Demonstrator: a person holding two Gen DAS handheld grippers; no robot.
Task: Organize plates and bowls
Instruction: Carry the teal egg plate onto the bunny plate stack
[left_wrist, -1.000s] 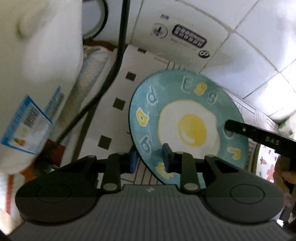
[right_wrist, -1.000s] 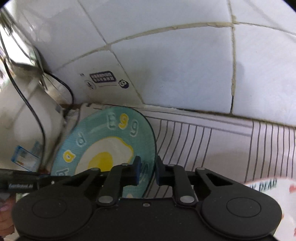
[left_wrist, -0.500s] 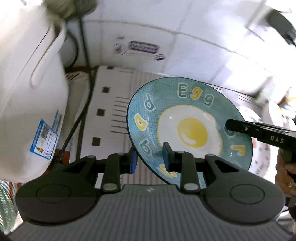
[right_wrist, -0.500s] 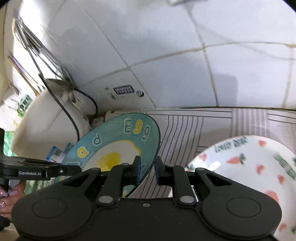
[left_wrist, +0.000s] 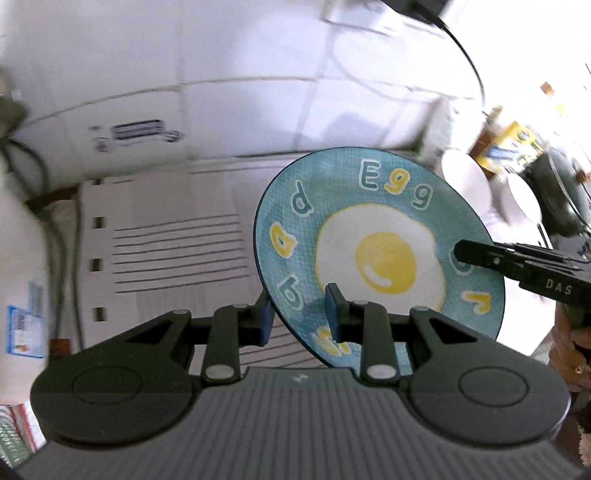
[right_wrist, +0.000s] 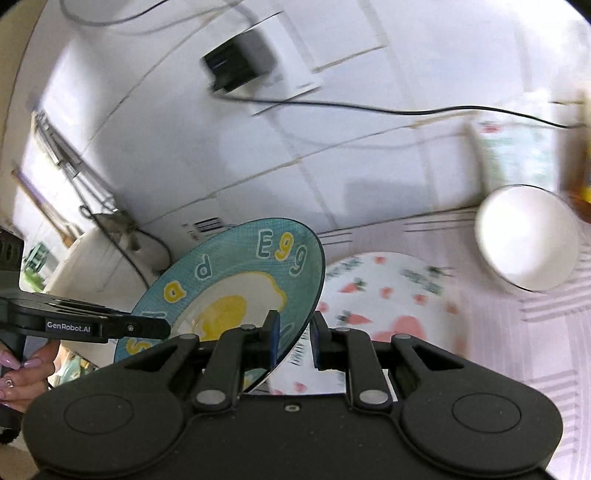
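Note:
A teal plate with a fried-egg picture (left_wrist: 380, 251) is held in the air, tilted. My left gripper (left_wrist: 300, 317) is shut on its near rim. My right gripper (right_wrist: 293, 338) is shut on the opposite rim of the same plate (right_wrist: 236, 288). In the left wrist view the right gripper's finger (left_wrist: 517, 262) lies across the plate's right side. A white plate with carrot and strawberry prints (right_wrist: 391, 295) lies on the counter below and right of the teal plate. A white bowl (right_wrist: 528, 247) stands at the right; two white bowls (left_wrist: 467, 184) show at the back right.
A white rice cooker (right_wrist: 96, 266) with a black cord stands at the left. The counter has a white striped mat (left_wrist: 177, 251). A white tiled wall (left_wrist: 258, 81) with a plug (right_wrist: 240, 62) and cable runs behind. Dark cookware (left_wrist: 561, 199) sits far right.
Both grippers have carried the teal plate up and to the right, away from the rice cooker. The carrot plate and white bowls have come further into view.

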